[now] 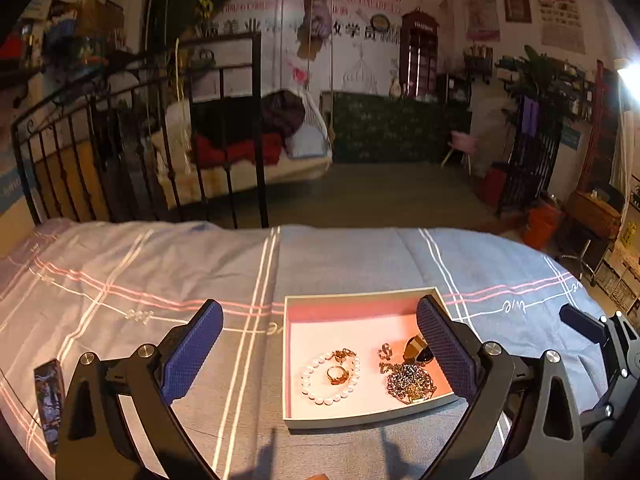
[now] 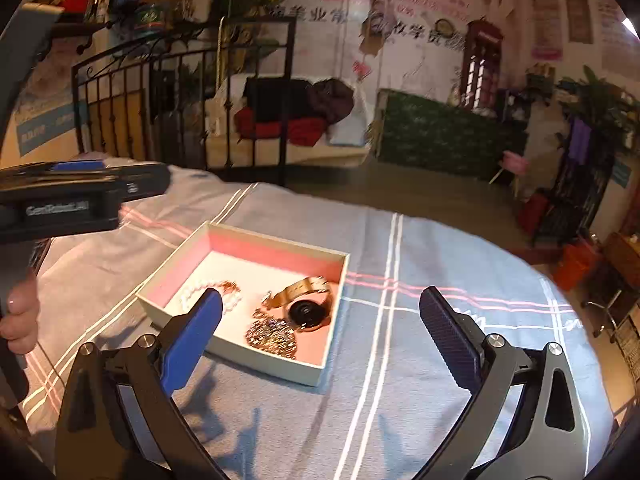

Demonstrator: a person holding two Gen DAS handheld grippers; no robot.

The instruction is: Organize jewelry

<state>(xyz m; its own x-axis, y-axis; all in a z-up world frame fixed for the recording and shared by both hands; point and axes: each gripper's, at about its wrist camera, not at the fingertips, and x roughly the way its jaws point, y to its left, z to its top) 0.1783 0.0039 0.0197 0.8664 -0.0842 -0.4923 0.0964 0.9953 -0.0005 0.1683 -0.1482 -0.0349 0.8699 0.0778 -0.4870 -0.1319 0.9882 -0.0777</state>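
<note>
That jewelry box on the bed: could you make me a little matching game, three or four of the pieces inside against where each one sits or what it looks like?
Seen from the left gripper's camera, inside the box.

Things:
1. pearl bracelet
2. gold ring
3. chain necklace
4. watch

Descriptions:
A. a bunched heap at the right front of the box
B. lies inside a circle of white beads
C. black round face, gold band
D. a loop of white beads in the left half of the box

Pairs: 1-D, 2-B, 3-A, 4-C
</note>
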